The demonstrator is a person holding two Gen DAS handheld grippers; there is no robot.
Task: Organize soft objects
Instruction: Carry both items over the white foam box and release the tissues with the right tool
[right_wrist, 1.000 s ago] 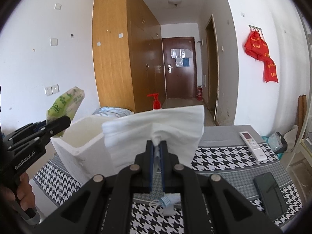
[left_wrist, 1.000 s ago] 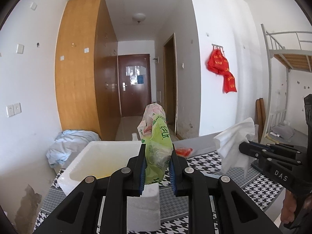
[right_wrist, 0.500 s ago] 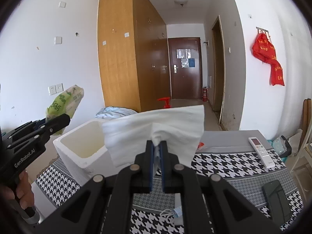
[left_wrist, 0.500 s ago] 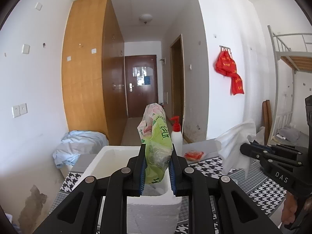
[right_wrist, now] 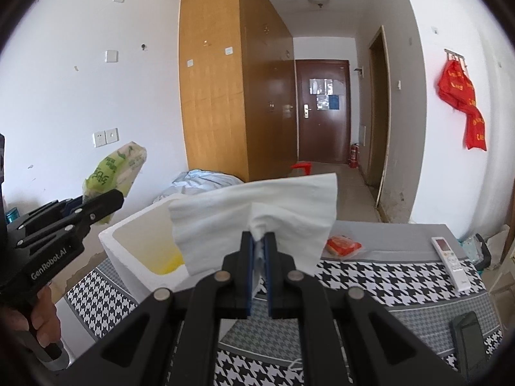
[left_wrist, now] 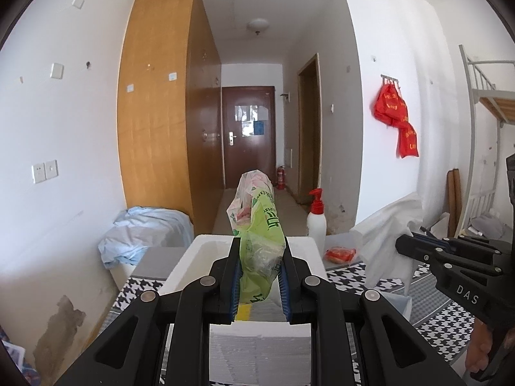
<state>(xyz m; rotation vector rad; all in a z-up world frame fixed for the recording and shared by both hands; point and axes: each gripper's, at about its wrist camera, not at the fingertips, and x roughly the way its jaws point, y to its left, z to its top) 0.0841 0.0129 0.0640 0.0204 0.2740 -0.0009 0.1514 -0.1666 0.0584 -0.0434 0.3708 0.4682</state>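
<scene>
Above the near wall of the white foam box [left_wrist: 254, 292], the left gripper [left_wrist: 259, 276] stood clamped on the green plastic bag [left_wrist: 261, 251]; a second earlier that box had sat off to the left of its fingers, so the hand had swung across to line the bag up with the opening, and a drop looked close. The right gripper [right_wrist: 258, 257] was pinched shut on a white tissue [right_wrist: 257, 212], which had shifted toward the box too, still on its right. Only the right wrist view showed the yellow stain inside the box, the remote control [right_wrist: 450, 257] and the dark phone [right_wrist: 466, 341] on the houndstooth cloth [right_wrist: 370, 286]; only the left view showed the whole pump bottle [left_wrist: 316, 222].
</scene>
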